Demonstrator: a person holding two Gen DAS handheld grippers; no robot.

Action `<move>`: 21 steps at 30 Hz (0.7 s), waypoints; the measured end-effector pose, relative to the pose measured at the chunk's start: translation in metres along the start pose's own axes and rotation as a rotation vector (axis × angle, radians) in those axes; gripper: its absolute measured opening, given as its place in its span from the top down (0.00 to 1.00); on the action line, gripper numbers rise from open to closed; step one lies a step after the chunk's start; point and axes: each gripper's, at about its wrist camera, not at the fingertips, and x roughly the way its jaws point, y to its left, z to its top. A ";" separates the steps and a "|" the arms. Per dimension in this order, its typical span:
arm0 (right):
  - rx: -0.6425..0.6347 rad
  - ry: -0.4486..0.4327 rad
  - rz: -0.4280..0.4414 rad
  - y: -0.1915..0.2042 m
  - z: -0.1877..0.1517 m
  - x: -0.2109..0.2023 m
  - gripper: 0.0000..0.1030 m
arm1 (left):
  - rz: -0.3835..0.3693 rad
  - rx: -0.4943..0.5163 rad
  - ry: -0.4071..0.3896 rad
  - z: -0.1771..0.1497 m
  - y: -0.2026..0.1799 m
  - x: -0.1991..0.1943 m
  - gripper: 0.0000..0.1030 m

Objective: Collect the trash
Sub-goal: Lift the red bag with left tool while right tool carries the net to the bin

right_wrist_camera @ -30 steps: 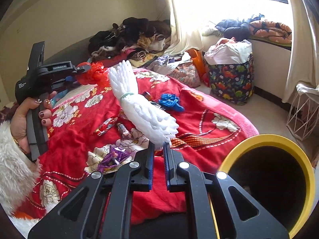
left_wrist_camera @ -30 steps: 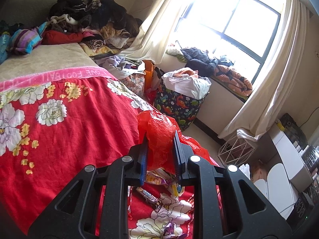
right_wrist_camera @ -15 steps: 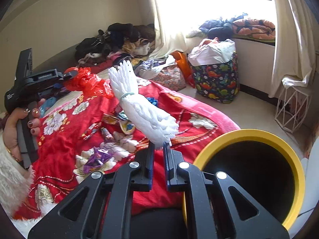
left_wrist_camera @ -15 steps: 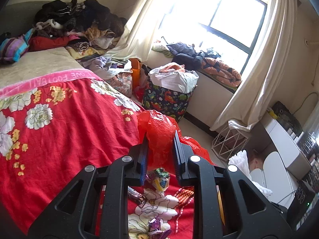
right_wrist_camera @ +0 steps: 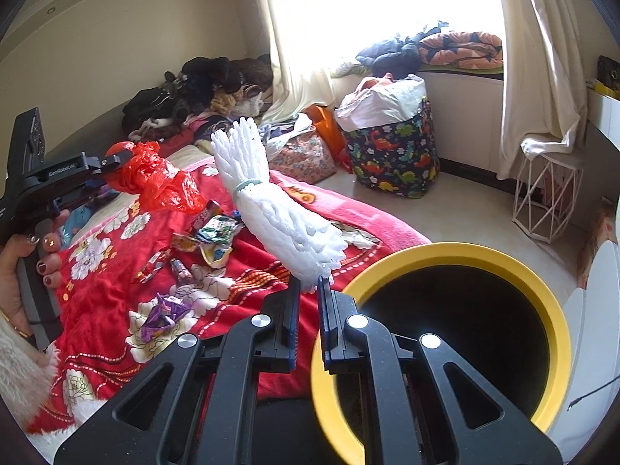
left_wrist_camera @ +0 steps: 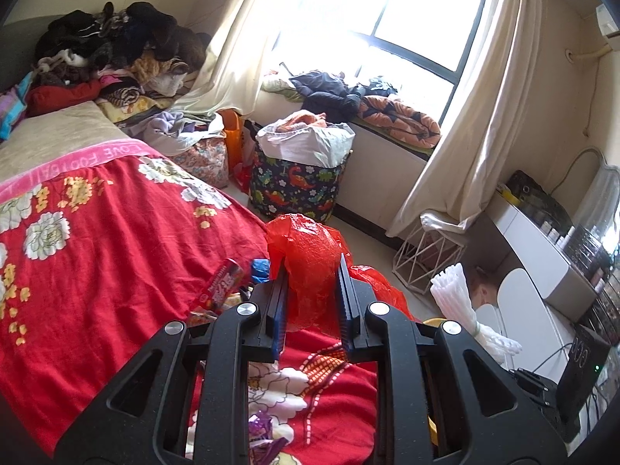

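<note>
Since a second ago, both of your grippers have swung toward the window side of the room, and the yellow bin now fills more of the right wrist view, at 4 o'clock.

Left gripper: clamped on a crumpled red plastic bag, which bulges above the fingers and trails off toward 3 o'clock. In the right wrist view this gripper sits at 9 o'clock with the bag hanging over the bed.

Right gripper: jaws narrow, pinching the lower end of a white foam bundle tied with a pale green band. The bundle leans up toward 11 o'clock, its held end just beside the bin rim. The left wrist view shows the bundle at 3 o'clock.

Red flowered blanket on the bed carries loose trash:
- red snack wrapper, near the left gripper's fingers at 9 o'clock
- purple wrapper, near the bed's edge
- cluster of printed wrappers, just below the red bag

Background: dinosaur-print hamper on the floor at 1 o'clock; white wire basket at 3 o'clock.
</note>
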 end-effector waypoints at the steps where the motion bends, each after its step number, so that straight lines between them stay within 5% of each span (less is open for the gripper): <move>1: 0.004 0.000 -0.004 -0.002 0.000 -0.001 0.92 | -0.006 0.005 0.003 -0.001 -0.003 0.001 0.85; 21: 0.096 0.007 -0.095 -0.044 -0.014 -0.014 0.92 | -0.092 0.092 0.057 -0.020 -0.049 0.016 0.85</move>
